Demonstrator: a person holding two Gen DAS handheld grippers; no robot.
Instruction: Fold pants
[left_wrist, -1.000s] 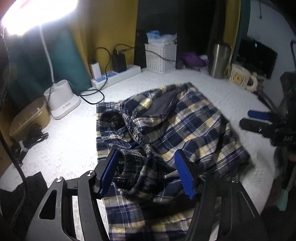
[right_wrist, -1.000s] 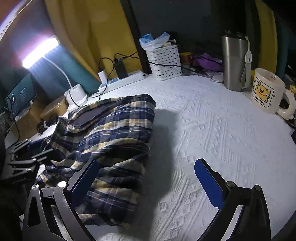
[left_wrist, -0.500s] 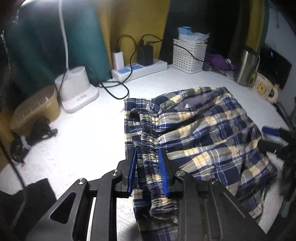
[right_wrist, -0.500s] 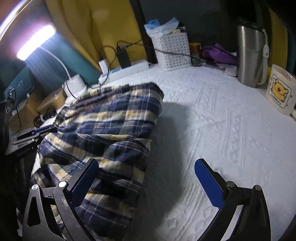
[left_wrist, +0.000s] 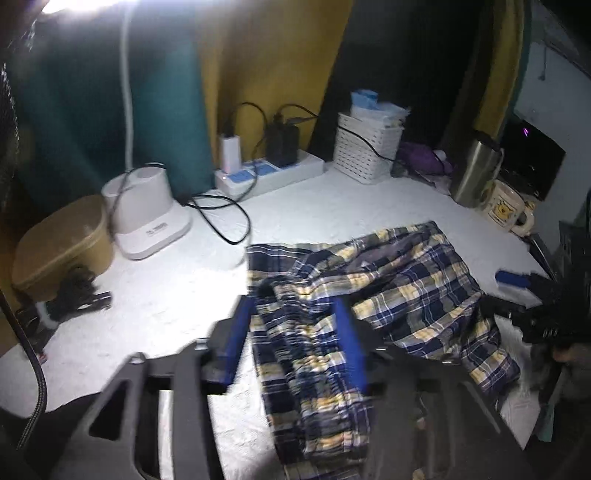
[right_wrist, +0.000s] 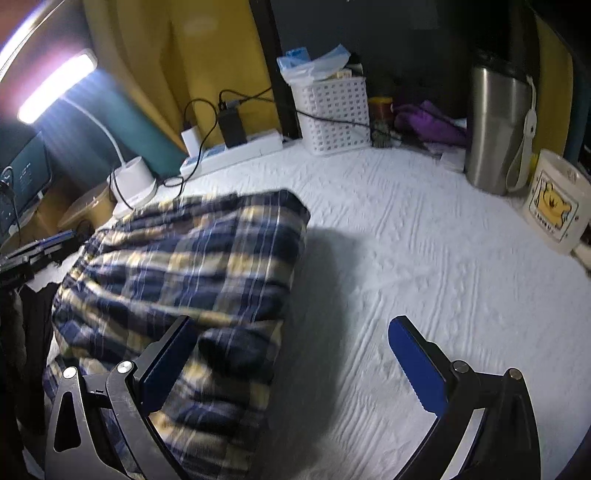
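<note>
I see the navy, yellow and white plaid cotton pants (left_wrist: 388, 295) bunched at centre frame on the white textured surface (left_wrist: 332, 210). My left claw (left_wrist: 291, 343) has just been opening; its blue pads straddle the gathered waistband fold at lower centre, half spread, and I see a little gap at each side of the cloth. In the right wrist view the pants (right_wrist: 192, 266) fill the left half. My right claw (right_wrist: 291, 354) stands wide, its left finger (right_wrist: 166, 362) over the plaid edge, the other above bare surface (right_wrist: 424, 258).
</note>
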